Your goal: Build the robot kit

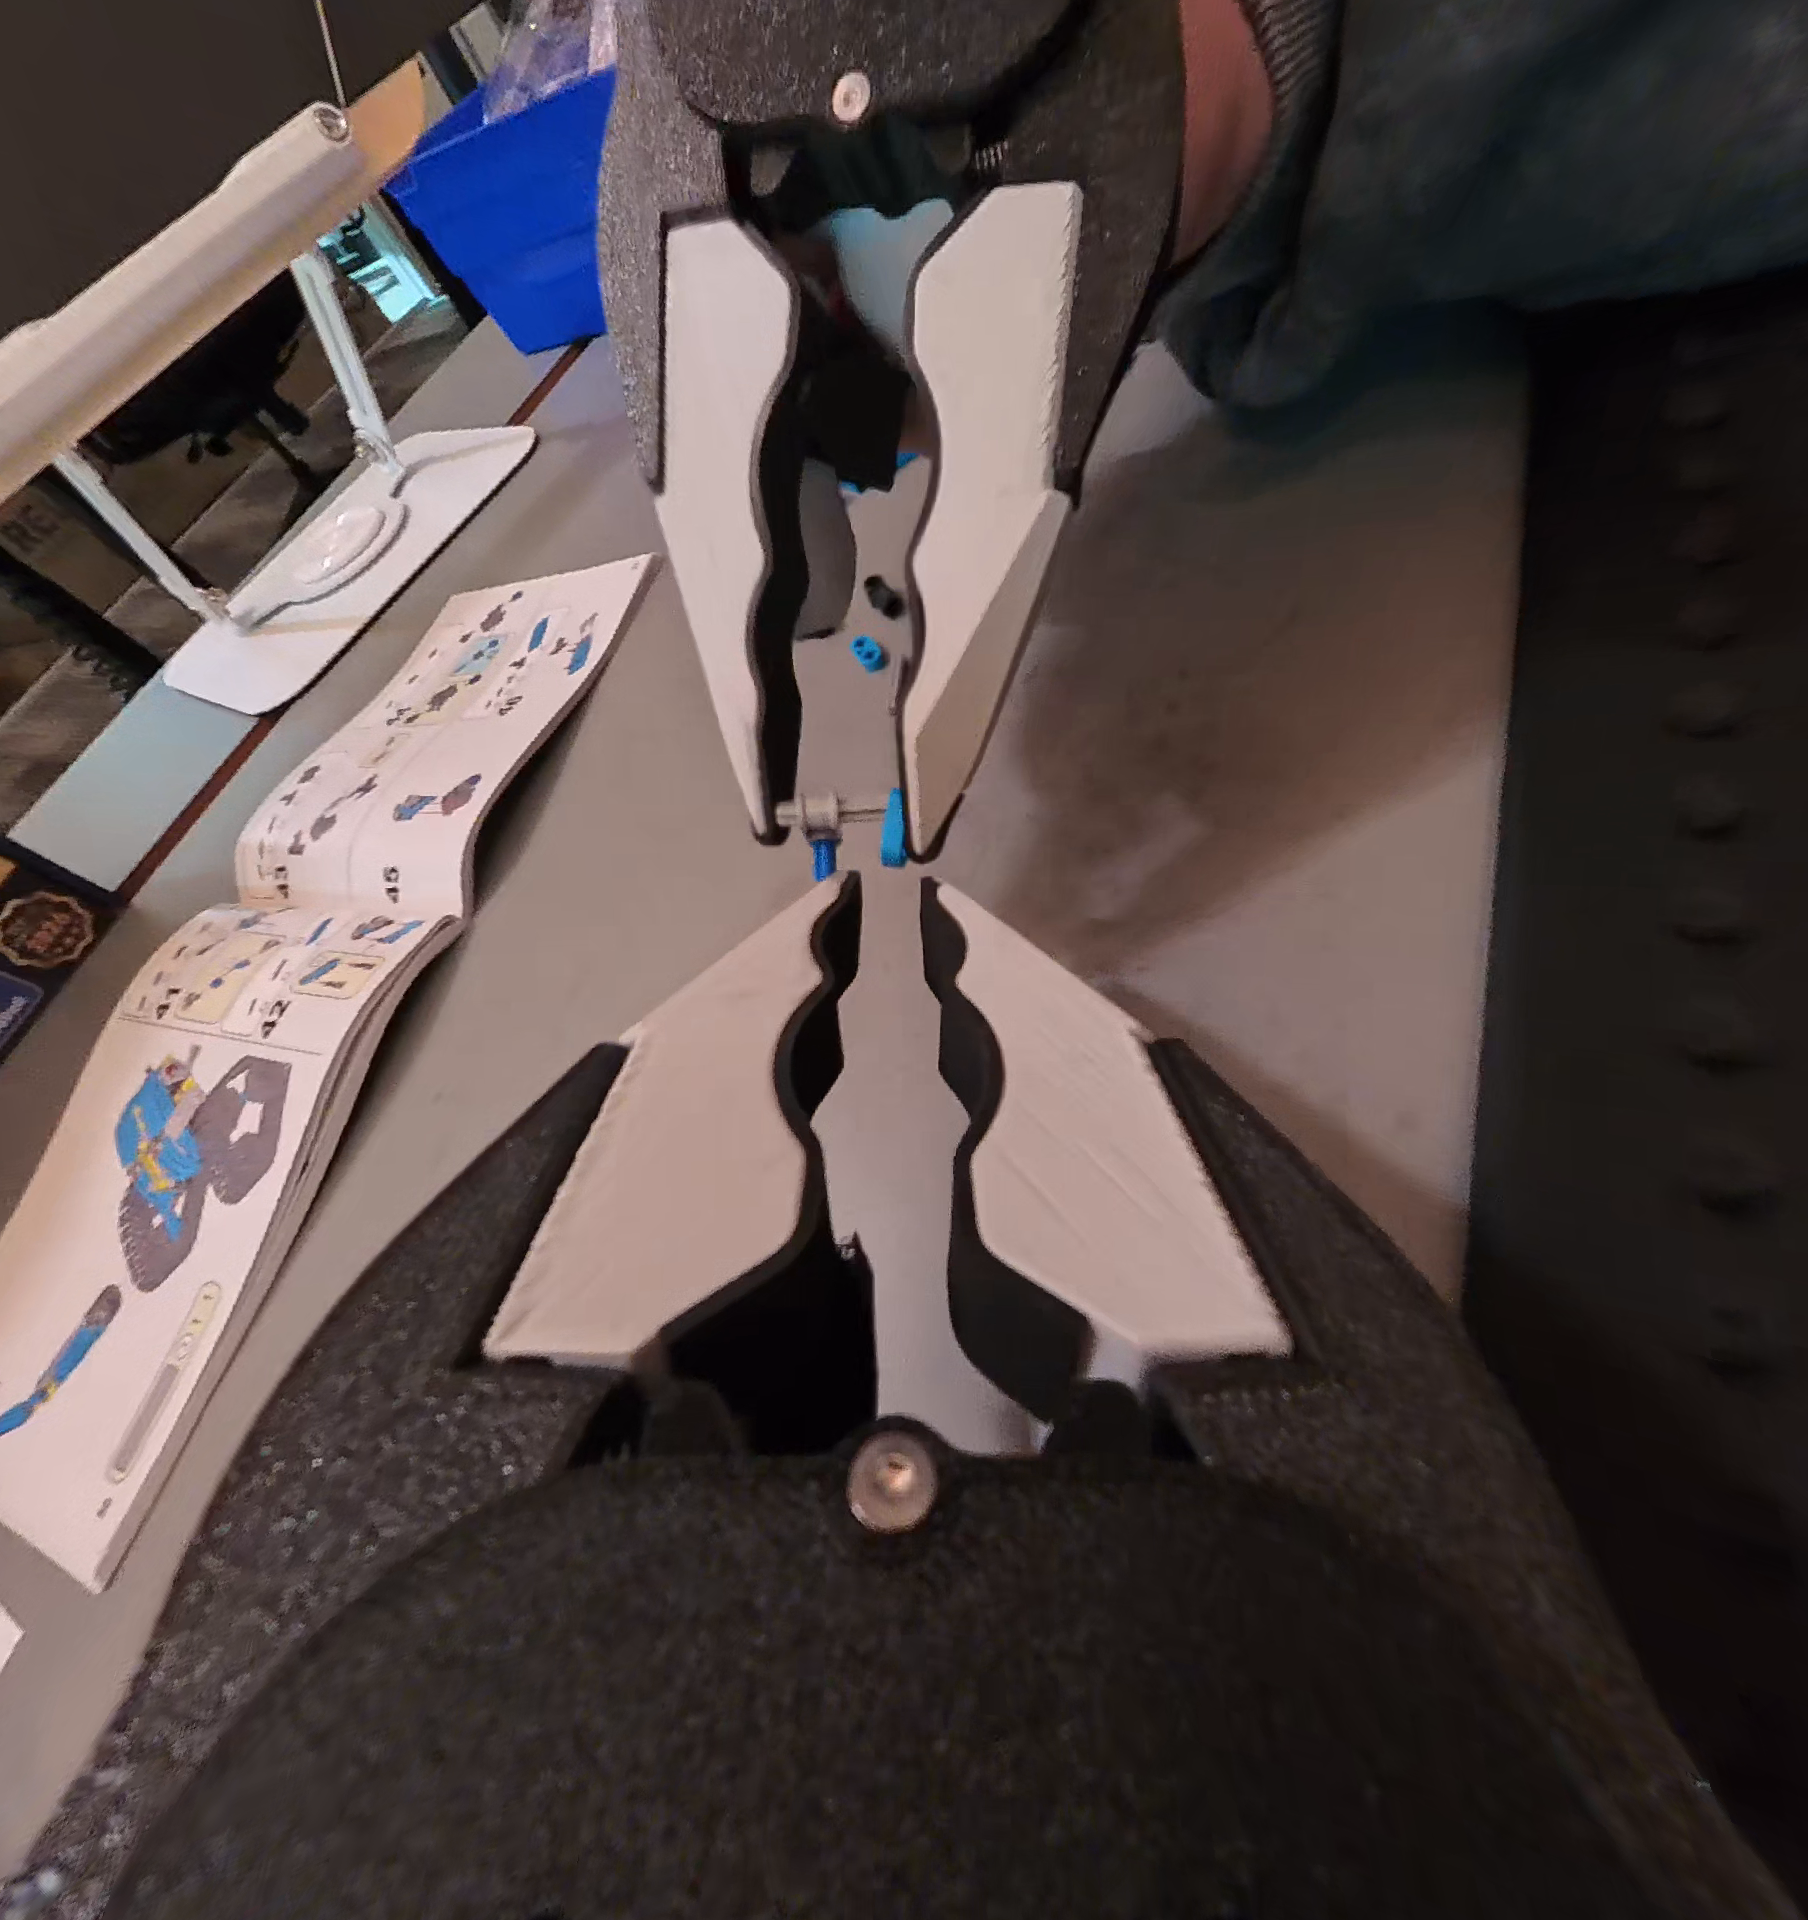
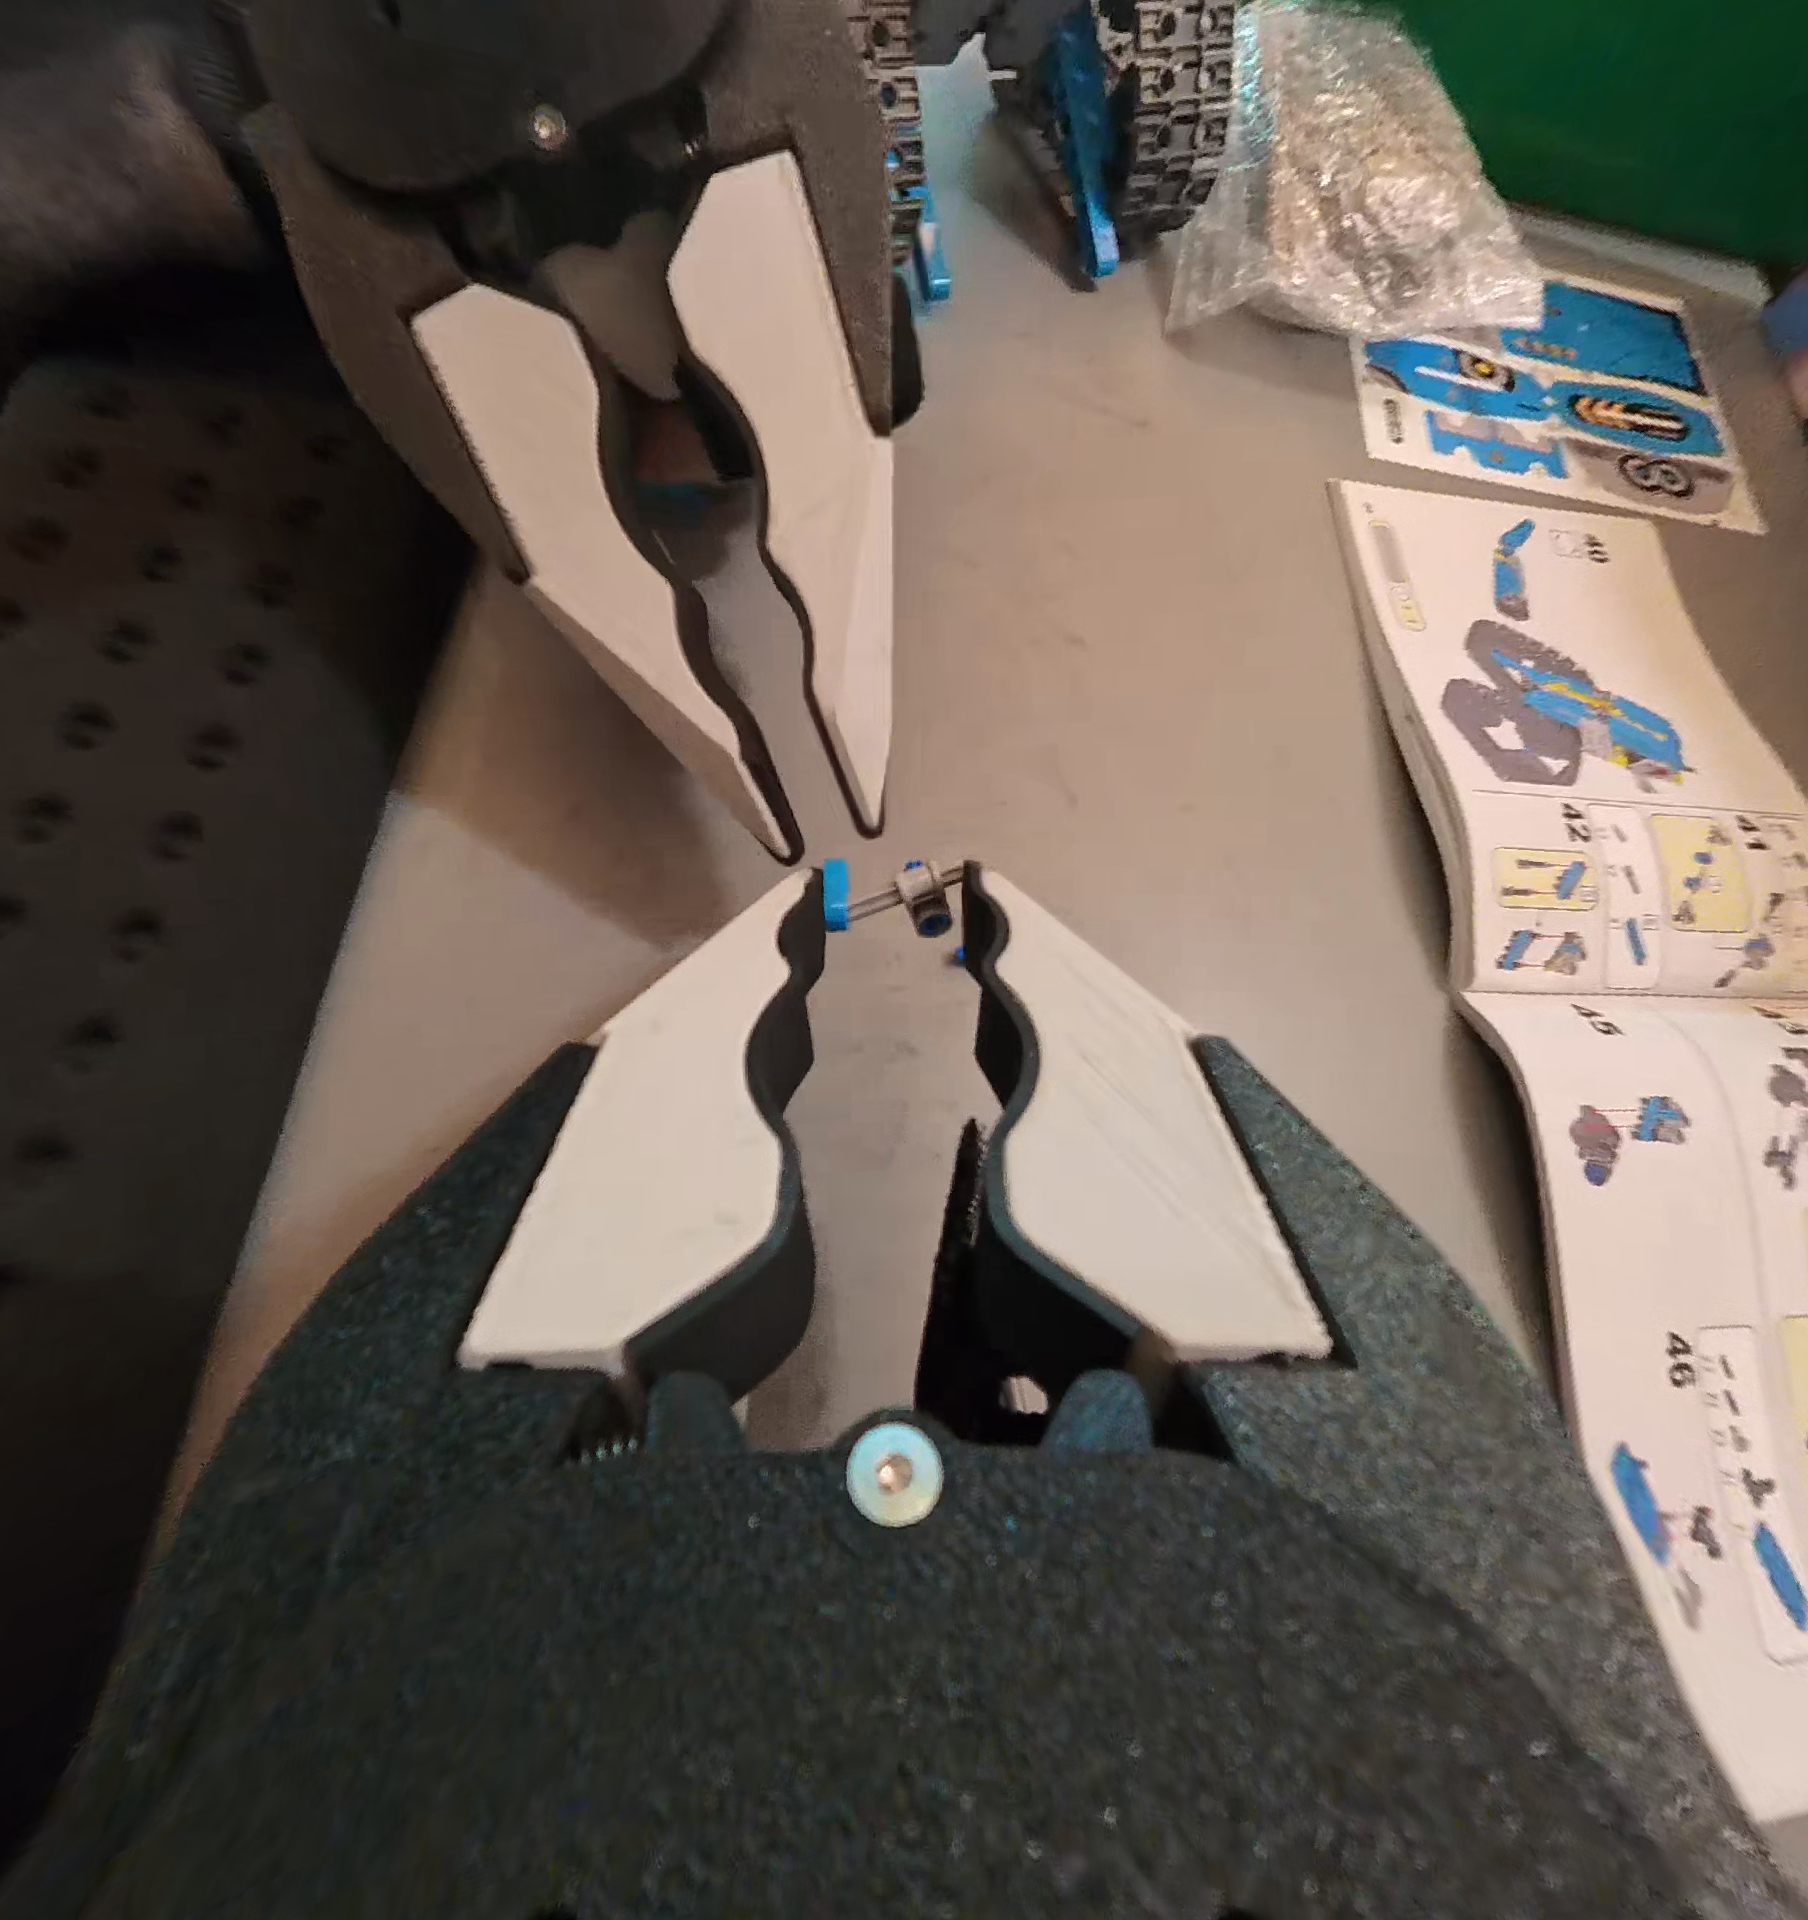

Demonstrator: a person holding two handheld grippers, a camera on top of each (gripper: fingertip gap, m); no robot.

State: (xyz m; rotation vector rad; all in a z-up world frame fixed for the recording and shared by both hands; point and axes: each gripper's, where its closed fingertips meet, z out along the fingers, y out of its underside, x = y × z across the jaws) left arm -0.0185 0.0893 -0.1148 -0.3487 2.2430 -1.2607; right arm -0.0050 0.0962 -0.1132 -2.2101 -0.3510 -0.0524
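My right gripper (image 2: pixel 892 878) is shut on a small axle assembly (image 2: pixel 915 888): a thin grey rod with a blue piece at one end and a grey connector with a blue pin at the other. It holds it just above the grey table (image 2: pixel 1087 675). In the left wrist view the right gripper (image 1: pixel 846 836) comes in from the top with the assembly (image 1: pixel 822 814) across its tips. My left gripper (image 1: pixel 887 881) is empty, its jaws a narrow gap apart, tips just short of the assembly. It shows at the top of the right wrist view (image 2: pixel 830 836).
An open instruction booklet (image 1: pixel 287 1039) (image 2: pixel 1606 831) lies on the table. Beyond it are a sticker sheet (image 2: pixel 1544 405), a clear bag of parts (image 2: pixel 1347 177) and a part-built blue and grey tracked model (image 2: pixel 1087 125). A white lamp base (image 1: pixel 360 561), blue bin (image 1: pixel 515 208) and loose small parts (image 1: pixel 867 649) are nearby. A dark padded seat (image 2: pixel 152 727) borders the table. The tips of both grippers are at nearly the same place.
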